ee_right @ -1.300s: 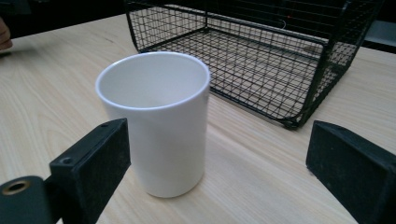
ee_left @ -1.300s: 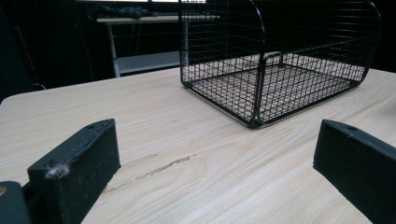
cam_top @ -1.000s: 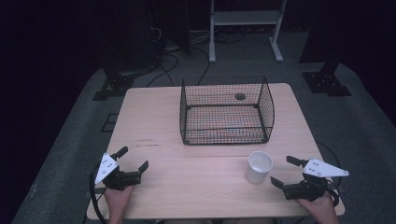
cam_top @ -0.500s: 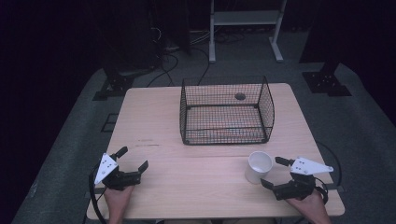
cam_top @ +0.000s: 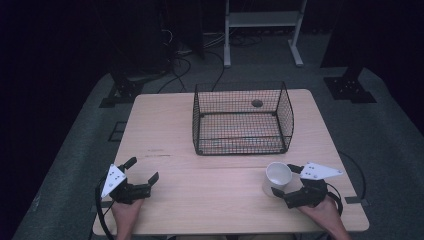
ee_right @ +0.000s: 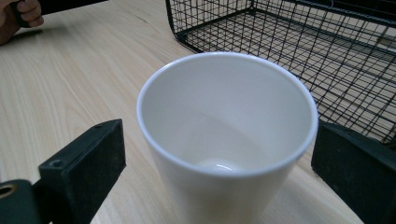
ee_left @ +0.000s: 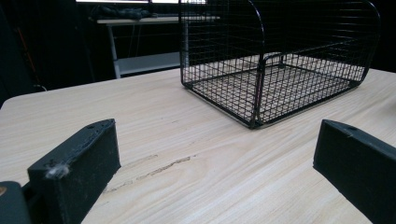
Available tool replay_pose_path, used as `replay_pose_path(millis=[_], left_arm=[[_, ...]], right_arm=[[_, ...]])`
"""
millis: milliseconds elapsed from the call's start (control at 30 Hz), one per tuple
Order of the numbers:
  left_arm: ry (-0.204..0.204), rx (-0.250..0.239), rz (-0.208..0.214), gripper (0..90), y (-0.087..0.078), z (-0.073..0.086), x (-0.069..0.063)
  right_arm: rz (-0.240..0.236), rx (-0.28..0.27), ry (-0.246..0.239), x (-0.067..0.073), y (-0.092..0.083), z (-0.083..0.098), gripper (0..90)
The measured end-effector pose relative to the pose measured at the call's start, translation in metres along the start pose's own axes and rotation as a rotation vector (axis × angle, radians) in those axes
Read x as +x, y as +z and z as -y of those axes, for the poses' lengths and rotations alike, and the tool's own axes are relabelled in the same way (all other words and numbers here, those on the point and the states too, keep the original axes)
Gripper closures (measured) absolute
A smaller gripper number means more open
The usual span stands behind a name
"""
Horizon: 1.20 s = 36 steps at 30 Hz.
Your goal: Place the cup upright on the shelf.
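High view: right gripper (cam_top: 284, 180) moved in since a second ago, jaws wide around upright cup (cam_top: 278, 176) before basket (cam_top: 242, 119), not yet closed. Left gripper (cam_top: 142, 171) open, empty, unmoved.

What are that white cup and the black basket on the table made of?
The white handleless cup looks like glazed ceramic, or possibly smooth plastic: its inside has a soft gloss and the rim is thick and rounded. The black wire-mesh basket appears to be thin metal wire with a dark coating, welded in a fine grid you can see through.
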<state>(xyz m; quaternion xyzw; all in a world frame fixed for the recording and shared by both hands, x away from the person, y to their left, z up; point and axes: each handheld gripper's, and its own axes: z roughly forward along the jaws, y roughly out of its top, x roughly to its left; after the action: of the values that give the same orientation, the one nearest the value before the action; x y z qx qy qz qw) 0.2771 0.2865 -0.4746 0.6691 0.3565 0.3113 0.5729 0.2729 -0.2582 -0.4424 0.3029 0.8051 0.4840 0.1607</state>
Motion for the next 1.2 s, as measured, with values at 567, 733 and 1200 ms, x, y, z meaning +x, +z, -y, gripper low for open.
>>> replay_pose_path(millis=[567, 733, 1200], left_arm=[[0.001, -0.001, 0.001, 0.0, 0.000, 0.000, 0.000], [0.001, -0.001, 0.002, 0.0, 0.000, 0.000, 0.000], [-0.002, 0.002, 0.004, 0.0, 0.000, 0.000, 0.000]], right_arm=[[-0.042, 0.010, -0.014, -0.006, 0.004, -0.006, 19.2], [-0.058, 0.004, -0.003, -0.010, 0.000, -0.013, 19.5], [-0.135, -0.007, -0.013, -0.025, -0.006, -0.056, 19.6]])
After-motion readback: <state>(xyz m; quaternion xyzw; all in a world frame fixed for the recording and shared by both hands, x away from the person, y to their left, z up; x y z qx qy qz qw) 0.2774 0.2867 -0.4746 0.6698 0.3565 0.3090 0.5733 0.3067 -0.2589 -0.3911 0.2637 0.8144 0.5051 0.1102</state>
